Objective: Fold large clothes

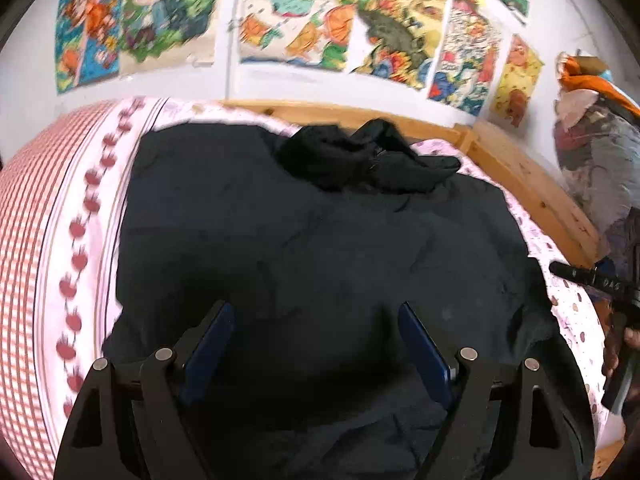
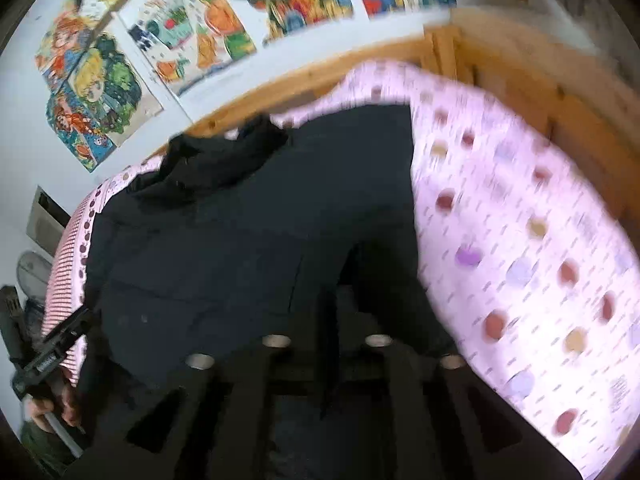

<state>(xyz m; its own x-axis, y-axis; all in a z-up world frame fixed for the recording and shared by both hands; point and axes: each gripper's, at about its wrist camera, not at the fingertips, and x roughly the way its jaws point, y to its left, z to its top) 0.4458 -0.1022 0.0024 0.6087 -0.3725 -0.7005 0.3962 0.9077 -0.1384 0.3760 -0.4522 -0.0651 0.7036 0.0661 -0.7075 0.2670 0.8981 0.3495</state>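
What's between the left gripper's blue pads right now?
Only air, over the spread black garment. In the left wrist view the left gripper has its jaws wide apart above the cloth, pinching nothing.

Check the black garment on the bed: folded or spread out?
Mostly spread: the black garment lies flat across the bed sheet, with only its hood end bunched up near the wooden bed frame.

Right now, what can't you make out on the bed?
- Right wrist view: right gripper jaws black against the black coat; grip unclear.
- Left wrist view: coat's near hem hidden behind the left gripper.
- Both views: coat's collar bunched, blurred.
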